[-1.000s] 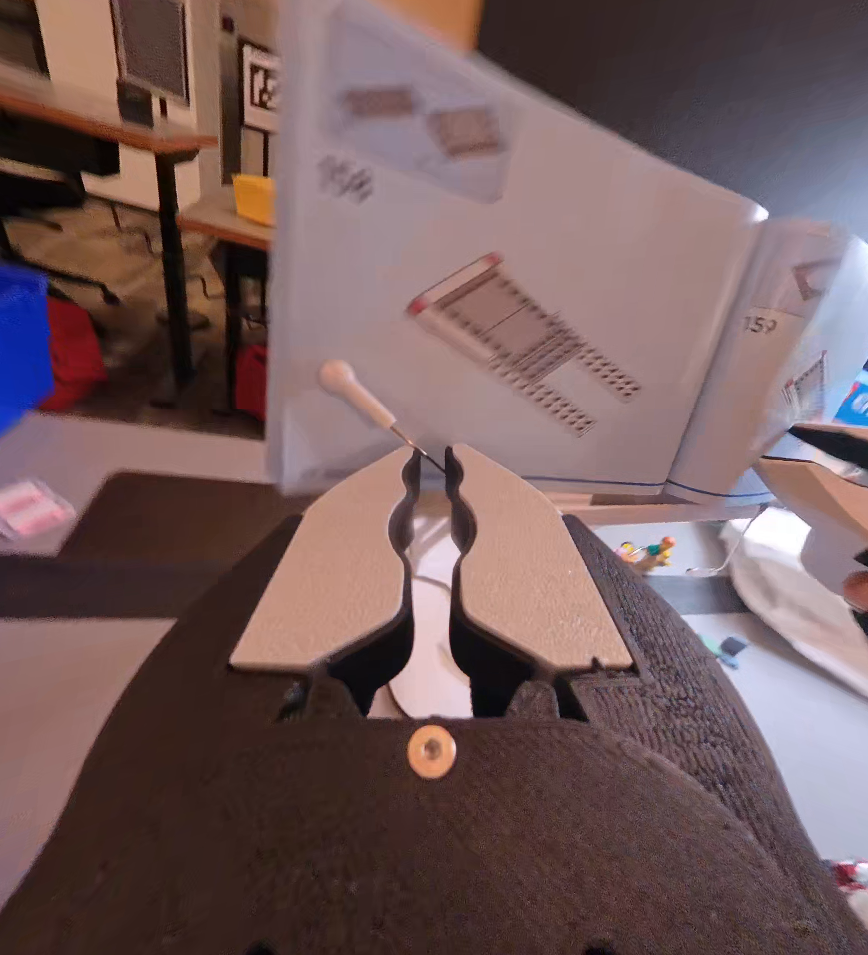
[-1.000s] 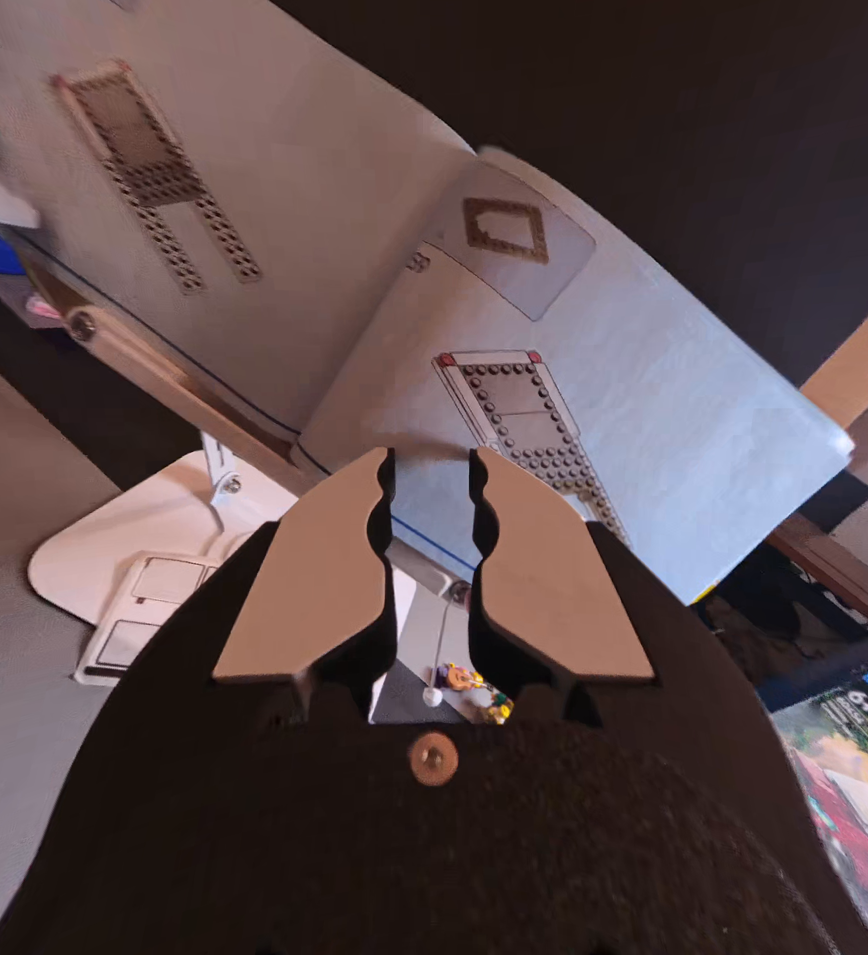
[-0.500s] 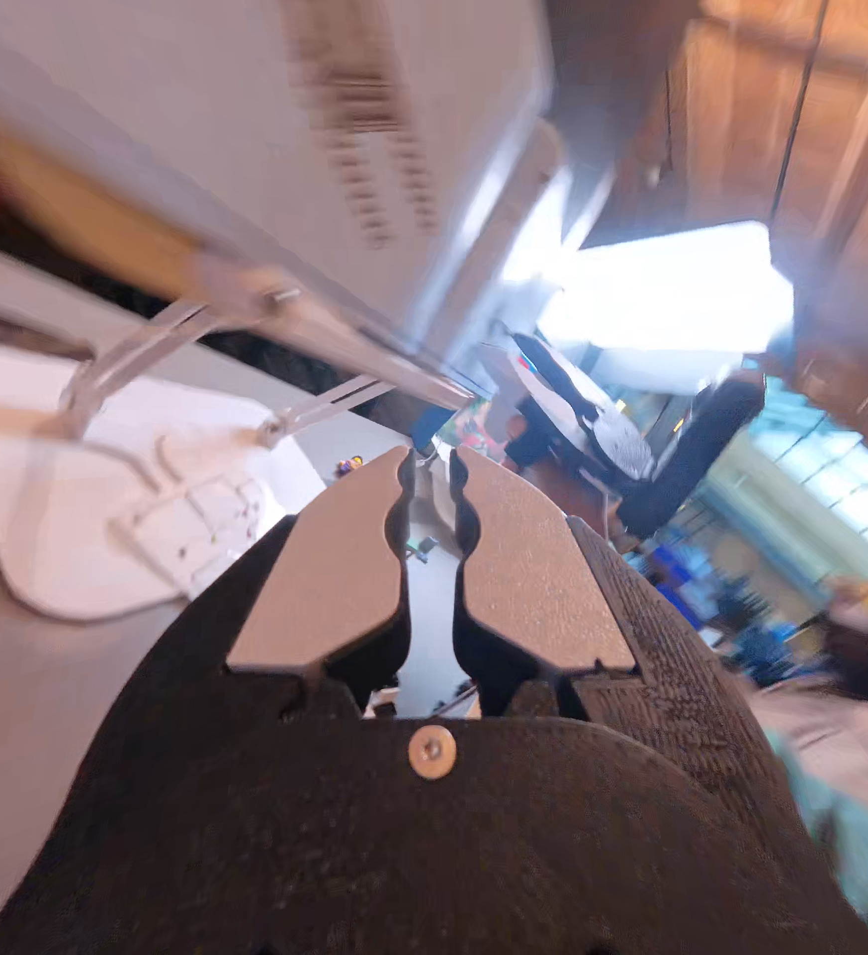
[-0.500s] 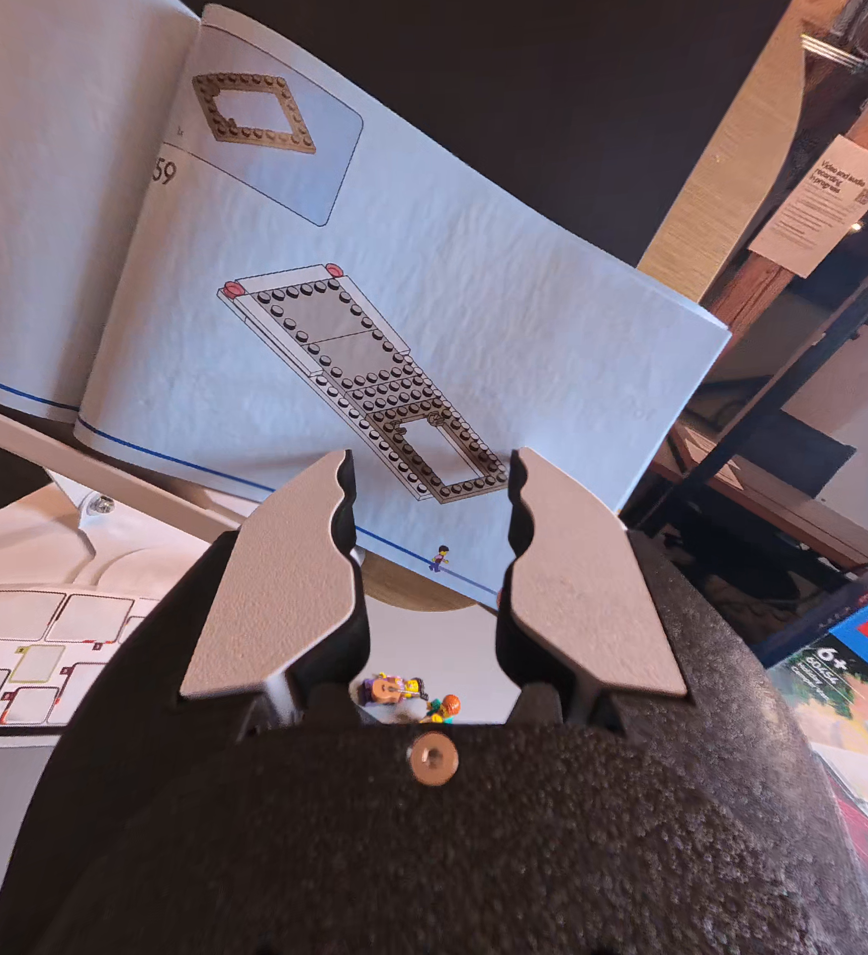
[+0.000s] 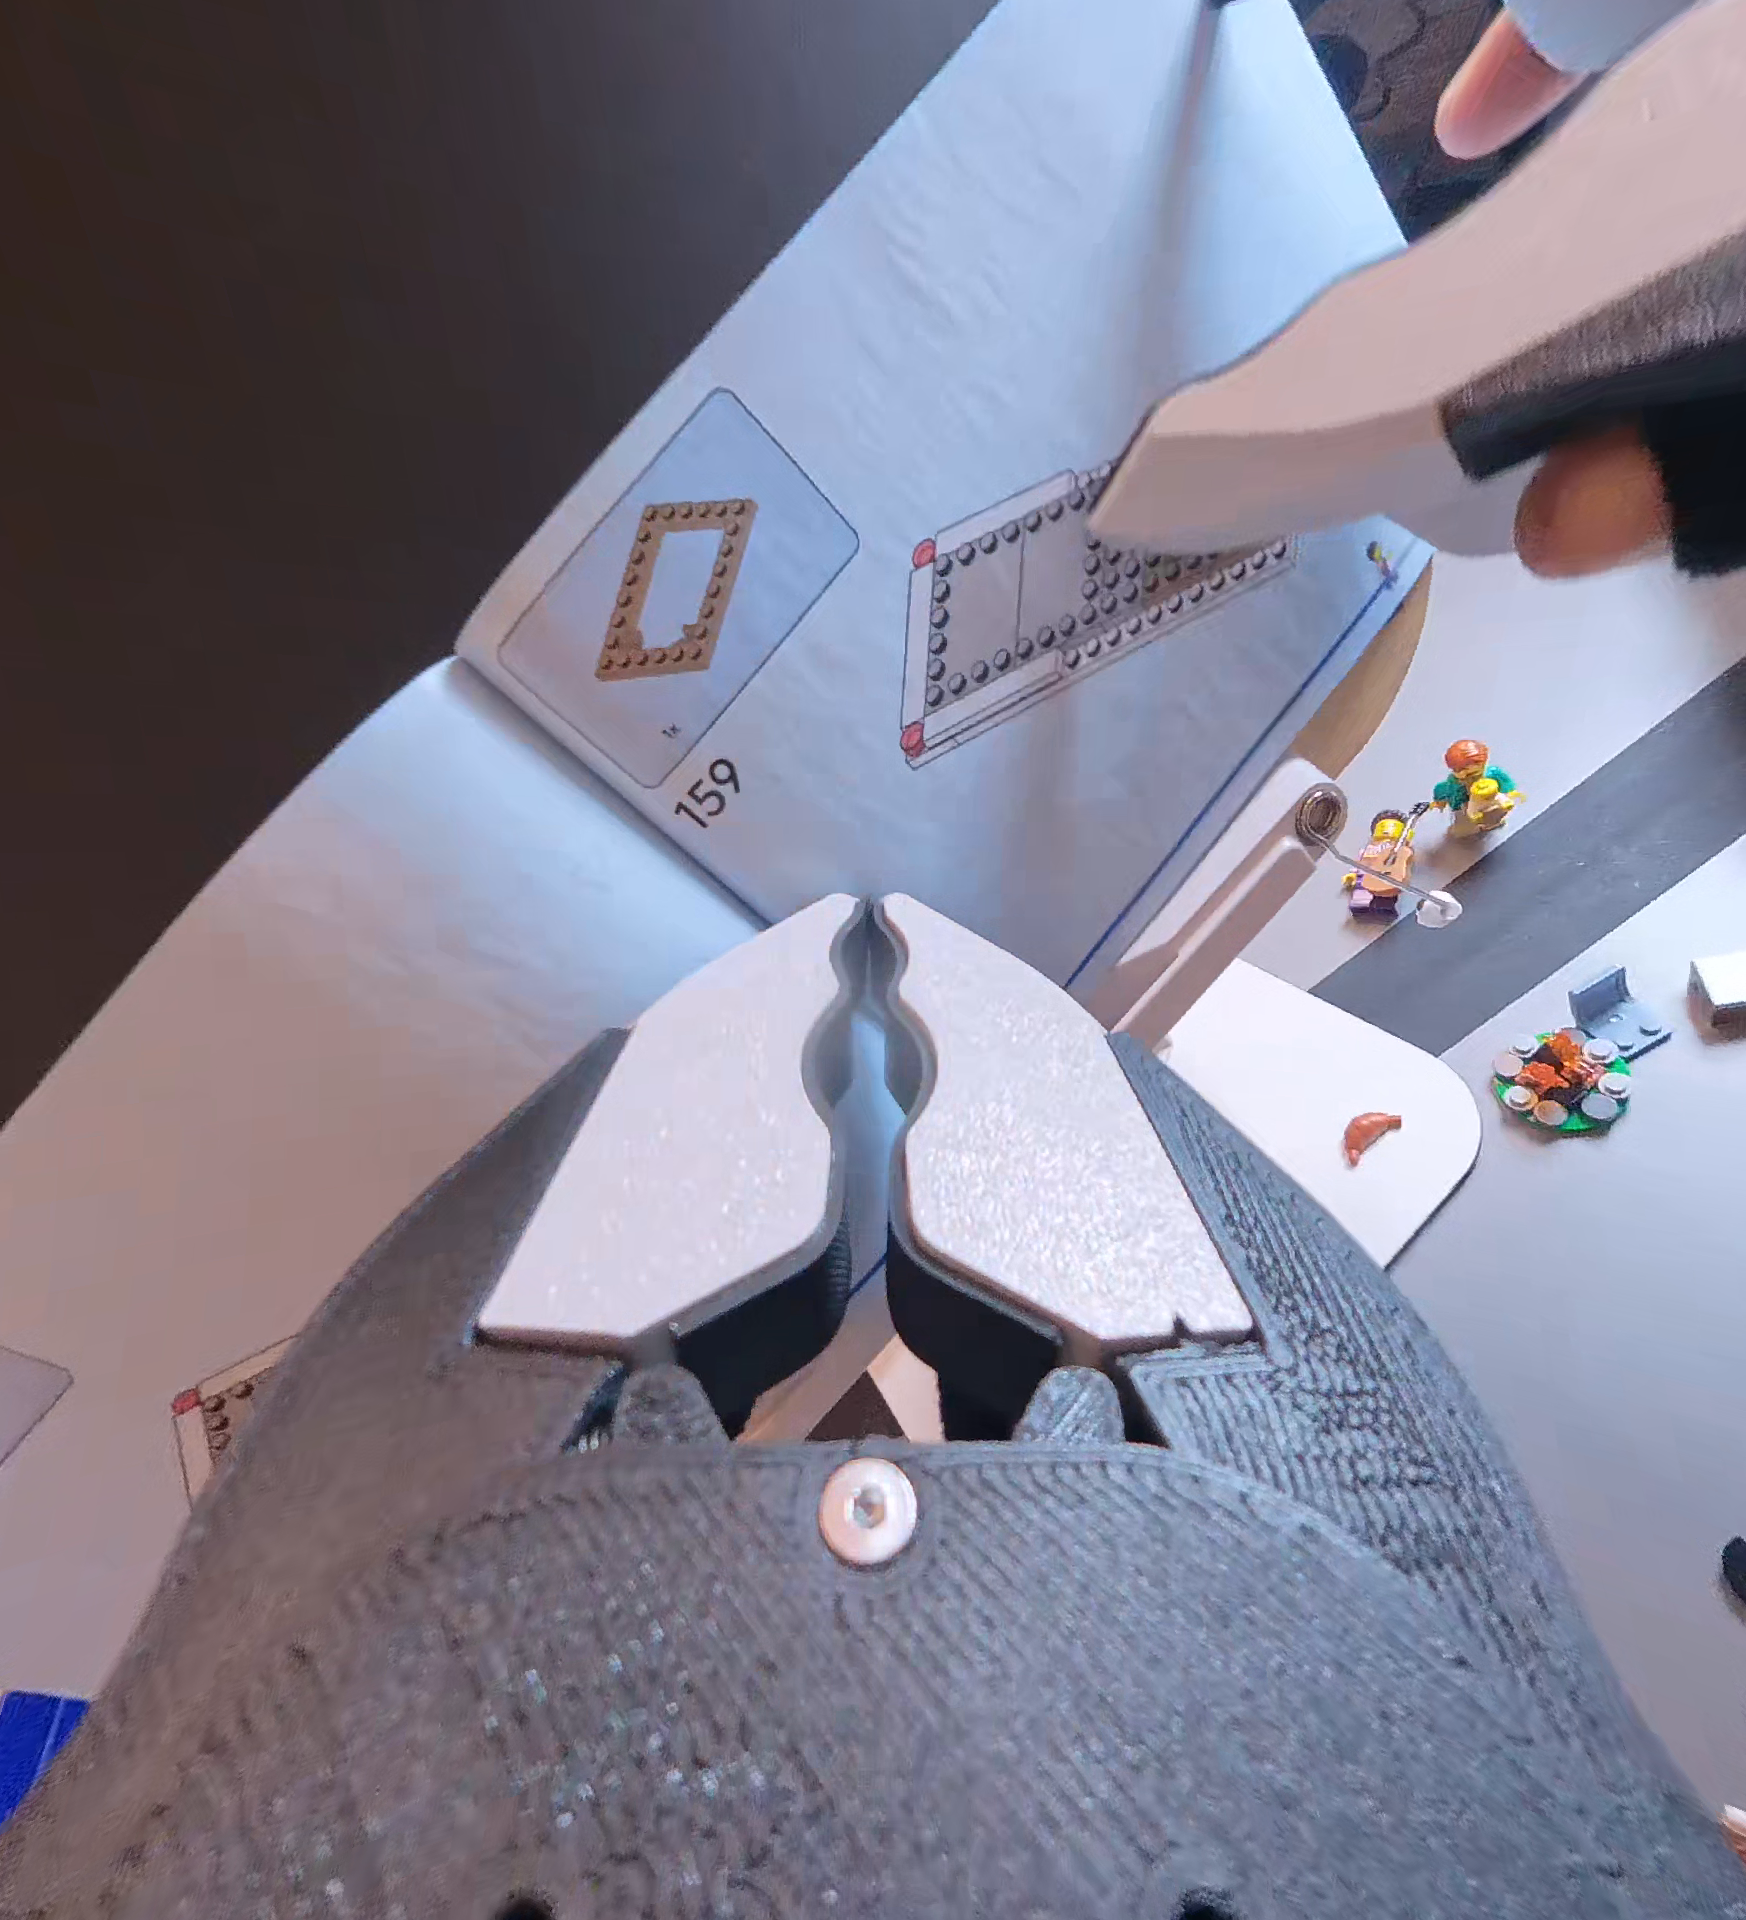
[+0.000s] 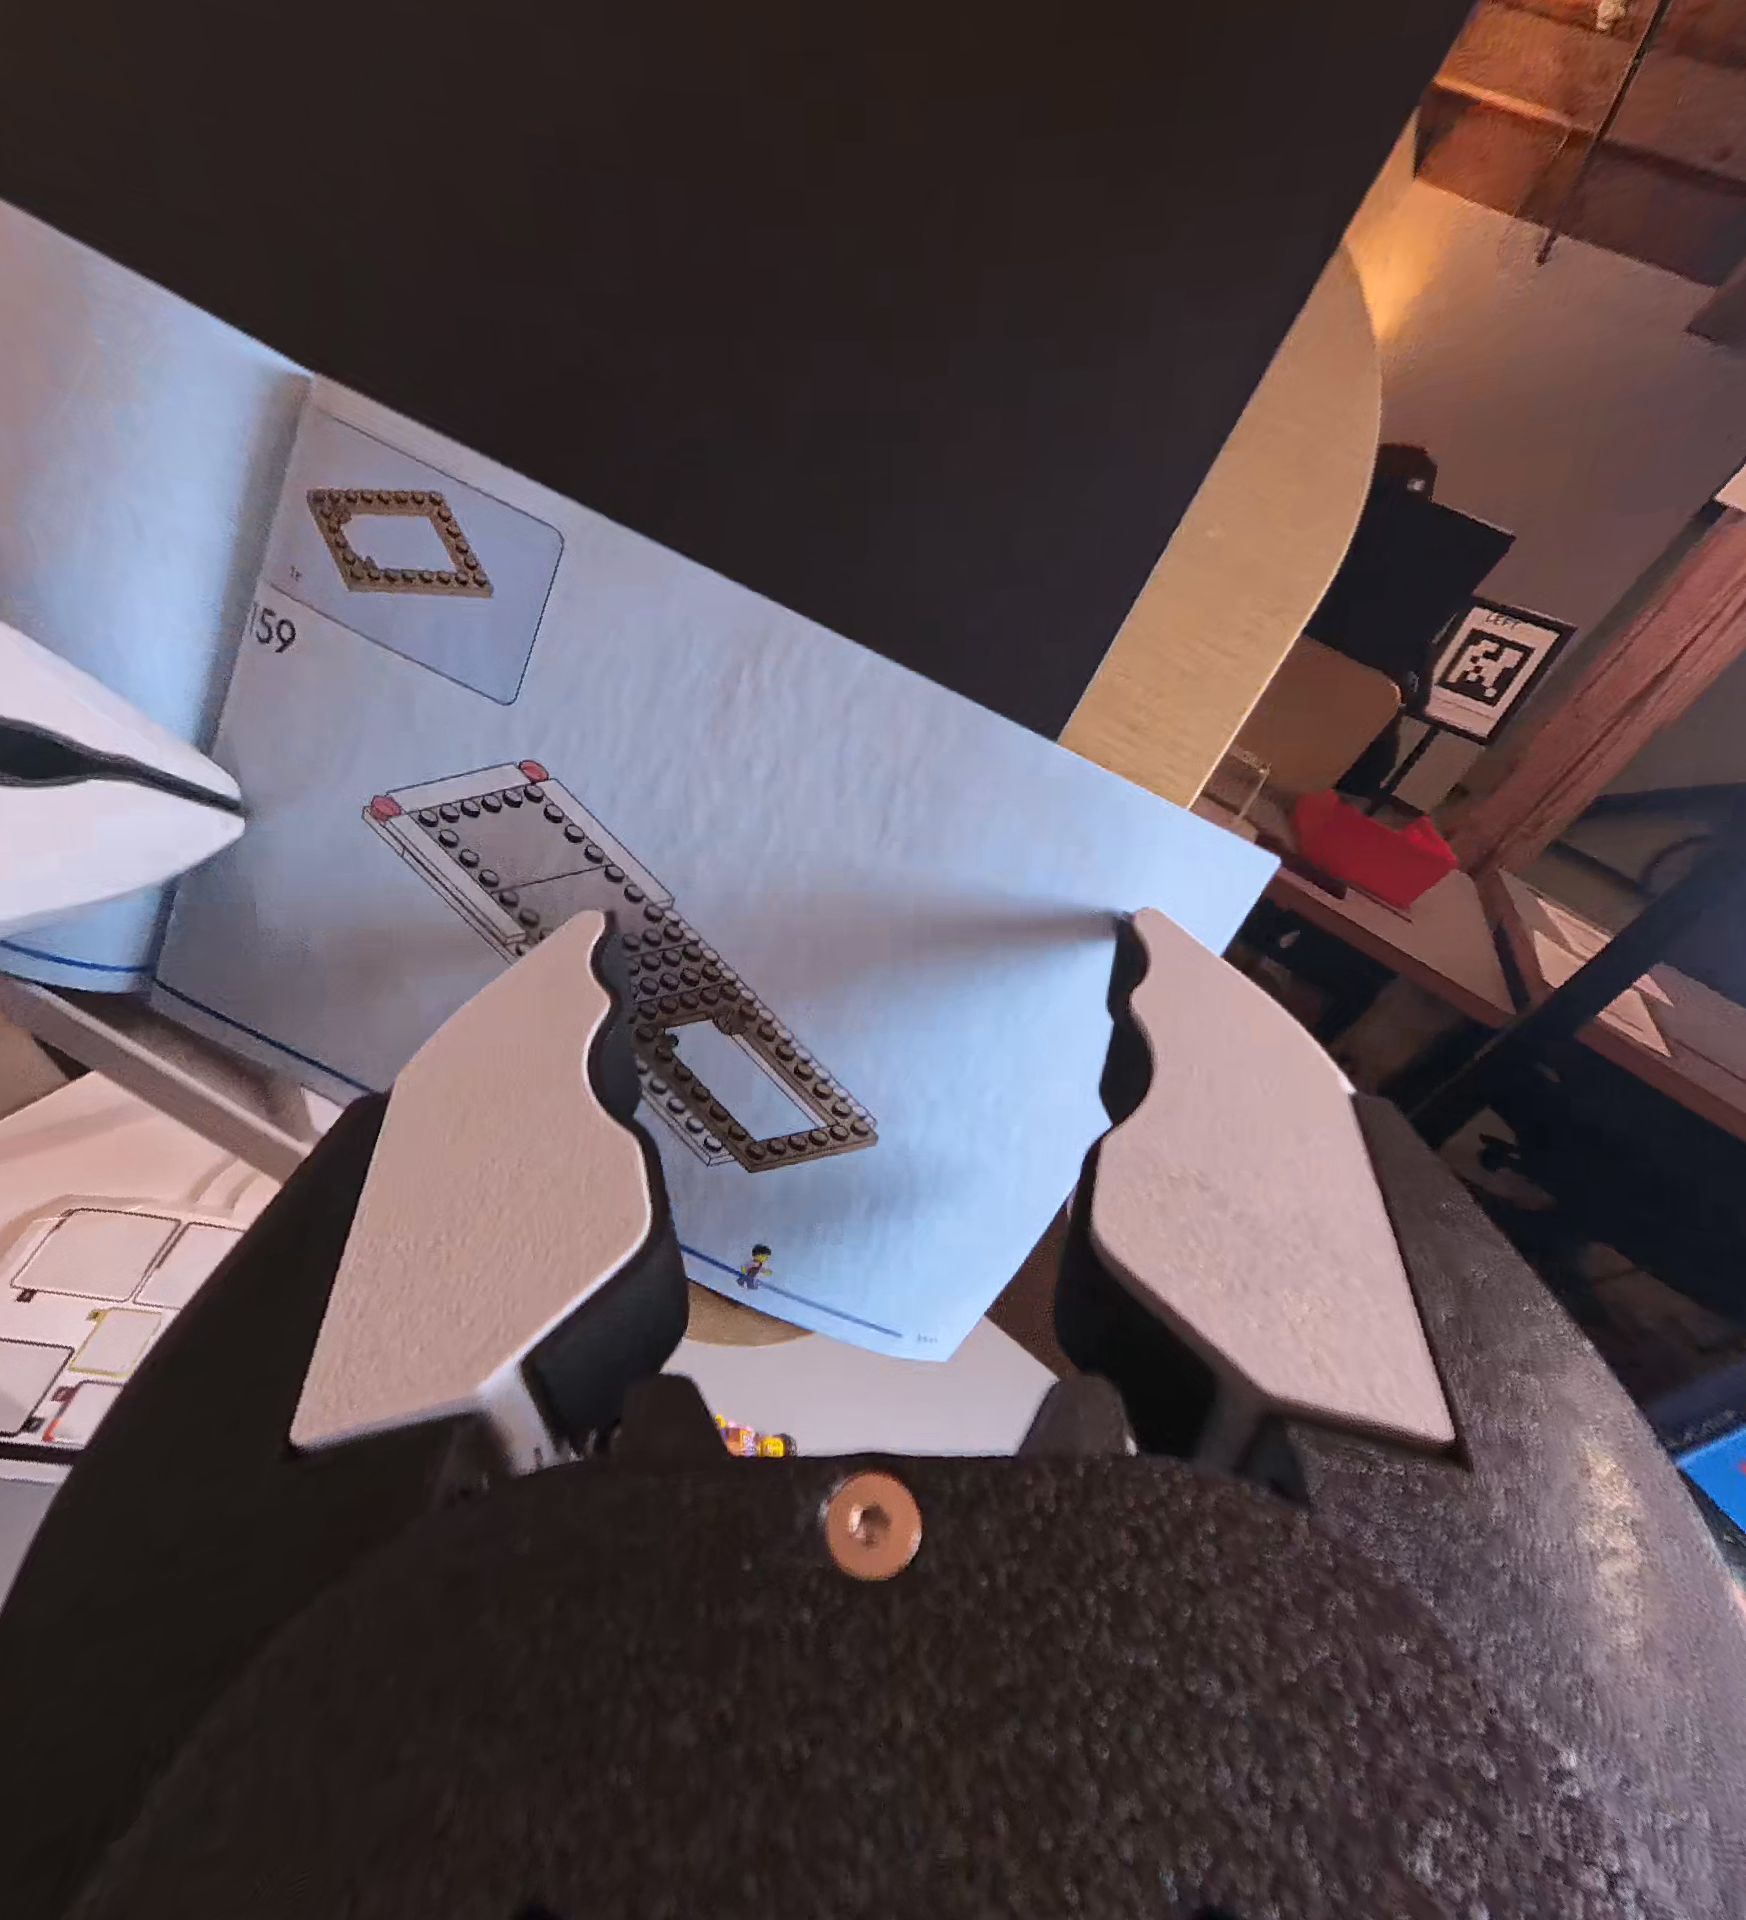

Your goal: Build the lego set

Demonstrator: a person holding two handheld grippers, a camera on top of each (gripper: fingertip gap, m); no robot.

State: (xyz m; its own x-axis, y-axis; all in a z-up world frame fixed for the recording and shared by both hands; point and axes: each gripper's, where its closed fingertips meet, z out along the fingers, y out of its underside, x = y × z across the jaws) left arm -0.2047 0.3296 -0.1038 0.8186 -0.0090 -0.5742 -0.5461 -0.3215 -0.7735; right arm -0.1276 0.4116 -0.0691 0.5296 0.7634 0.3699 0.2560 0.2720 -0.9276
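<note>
Hovering before the open booklet (image 6: 848, 852), the right tongs (image 6: 864, 971) gape wide near its edge, left tongs (image 5: 871, 914) pressed together

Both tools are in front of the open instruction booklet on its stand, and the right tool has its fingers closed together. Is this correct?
Not quite. The right tool has its fingers wide apart, as the right wrist view shows; the left tool is the shut one. Both are in front of the open instruction booklet on its stand.

Left gripper (image 5: 871, 914), fingertips together, before an open instruction booklet (image 5: 848, 520); right gripper's finger (image 5: 1316, 416) over the far page; minifigures (image 5: 1420, 831) on the bench (image 5: 1627, 1299).
</note>
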